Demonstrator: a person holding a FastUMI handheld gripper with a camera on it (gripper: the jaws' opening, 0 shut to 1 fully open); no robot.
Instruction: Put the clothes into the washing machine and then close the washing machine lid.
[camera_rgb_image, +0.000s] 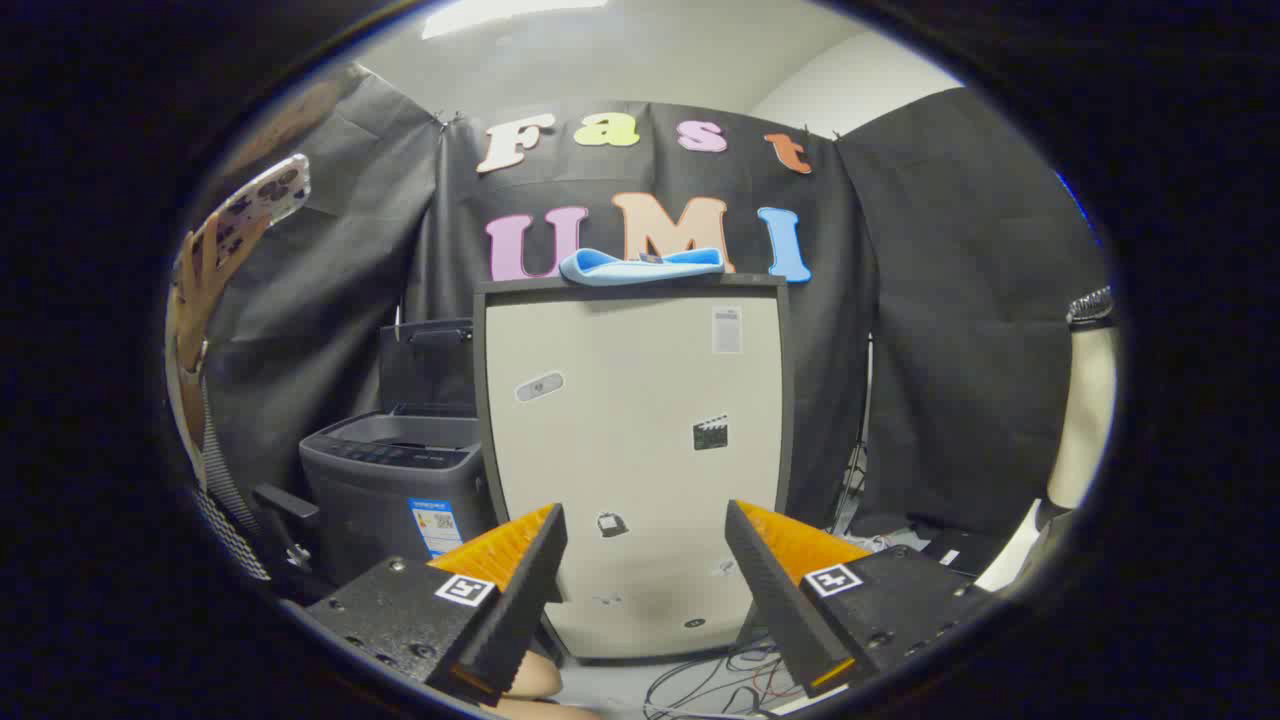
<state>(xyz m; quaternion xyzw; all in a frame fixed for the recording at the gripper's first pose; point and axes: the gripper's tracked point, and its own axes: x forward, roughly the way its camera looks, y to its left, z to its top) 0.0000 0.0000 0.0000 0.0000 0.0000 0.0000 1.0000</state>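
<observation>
Gripper view: tool (645, 560) held low, fingers spread wide apart with nothing between them. Straight ahead, beyond the fingers, a tall cream cabinet (635, 450) with small stickers on its front. On top of the cabinet, a folded blue cloth (640, 265), well apart from the tool. Beside the cabinet, off toward the left finger, a grey washing machine (395, 480) with lid (428, 365) raised upright. Tangled cables (710, 680) on the floor below the cabinet.
</observation>
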